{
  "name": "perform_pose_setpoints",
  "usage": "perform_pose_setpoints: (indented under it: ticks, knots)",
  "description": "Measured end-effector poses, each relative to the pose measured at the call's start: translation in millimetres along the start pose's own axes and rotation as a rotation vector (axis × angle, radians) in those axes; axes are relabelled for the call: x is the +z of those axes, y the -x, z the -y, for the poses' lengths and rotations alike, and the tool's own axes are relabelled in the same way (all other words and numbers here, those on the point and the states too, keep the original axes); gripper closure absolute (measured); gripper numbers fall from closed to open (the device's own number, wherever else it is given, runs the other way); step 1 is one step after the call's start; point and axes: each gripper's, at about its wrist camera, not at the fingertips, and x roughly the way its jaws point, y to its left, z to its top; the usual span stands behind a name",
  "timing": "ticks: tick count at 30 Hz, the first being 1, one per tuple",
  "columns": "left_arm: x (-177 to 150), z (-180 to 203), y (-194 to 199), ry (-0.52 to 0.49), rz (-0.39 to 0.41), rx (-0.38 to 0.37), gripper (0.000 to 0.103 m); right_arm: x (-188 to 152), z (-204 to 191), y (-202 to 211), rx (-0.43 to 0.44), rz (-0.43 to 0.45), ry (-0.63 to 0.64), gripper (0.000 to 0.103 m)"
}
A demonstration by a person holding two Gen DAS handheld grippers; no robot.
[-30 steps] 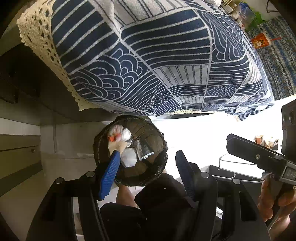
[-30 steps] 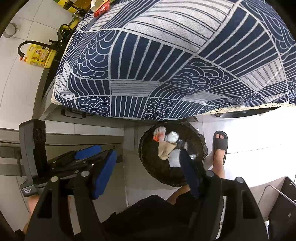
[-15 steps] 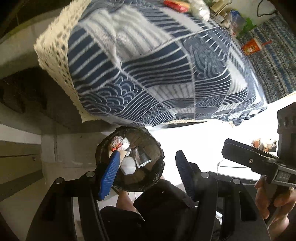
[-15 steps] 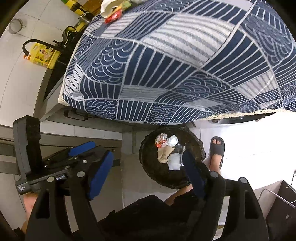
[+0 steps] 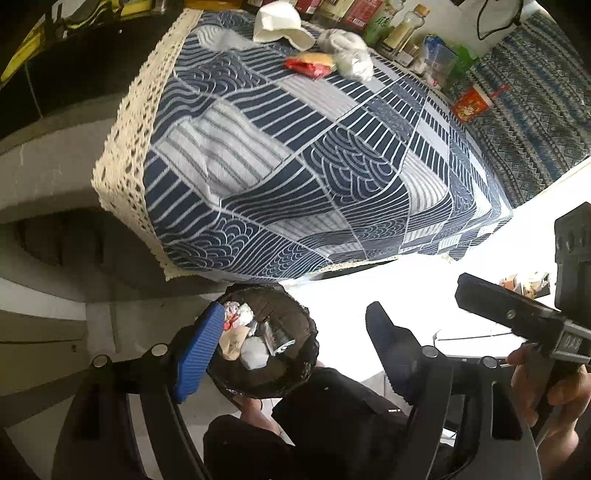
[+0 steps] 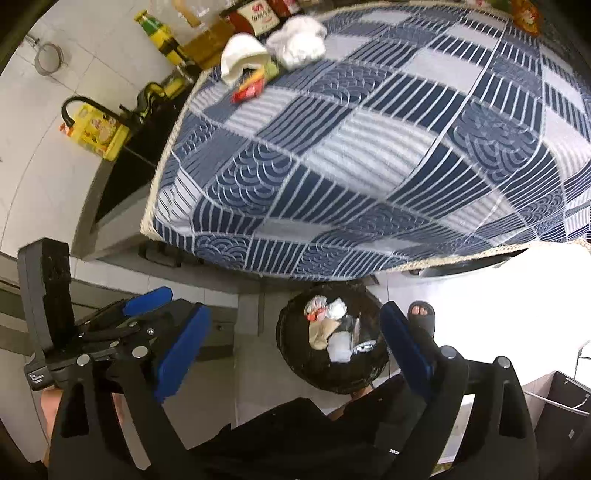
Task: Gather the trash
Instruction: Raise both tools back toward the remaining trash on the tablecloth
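Observation:
A black bin (image 5: 295,325) on the floor below the table edge holds crumpled paper, foil and a red wrapper; it also shows in the right wrist view (image 6: 295,354). My left gripper (image 5: 295,347) is open and empty above it. My right gripper (image 6: 295,347) is open and empty too. On the far end of the blue patterned tablecloth (image 5: 295,155) lie a white paper cup (image 5: 275,20), a red wrapper (image 5: 308,66) and crumpled white paper (image 5: 347,51). In the right wrist view I see the cup (image 6: 240,55), wrapper (image 6: 247,90) and crumpled paper (image 6: 299,42).
Bottles (image 5: 391,26) line the table's far edge, with a red cup (image 5: 471,105) at the right. A yellow box (image 6: 98,133) and bottles (image 6: 159,31) stand on the counter at left. A sandalled foot (image 6: 421,314) is beside the bin.
Both grippers have risen and tilted up from the bin, so the tabletop and its trash have come into view. Both stay open.

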Motion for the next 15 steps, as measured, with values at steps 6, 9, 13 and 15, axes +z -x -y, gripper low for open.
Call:
perform_pose_setpoints:
  ticks: [6,9,13,15]
  knots:
    - [5,4,15,-0.023,0.029,-0.003,0.021,6,2,23,-0.015,0.065,-0.009,0.005]
    - [13,7,22,-0.037,0.045,-0.004,0.020,12,2,34,-0.015,0.096,-0.011,0.005]
    - [27,12,31,-0.046,0.077,0.007,0.010,24,1,44,-0.020,0.119,-0.001,0.005]
    - [34,14,34,-0.048,0.085,0.005,0.010,32,2,48,-0.020,0.130,0.008,0.005]
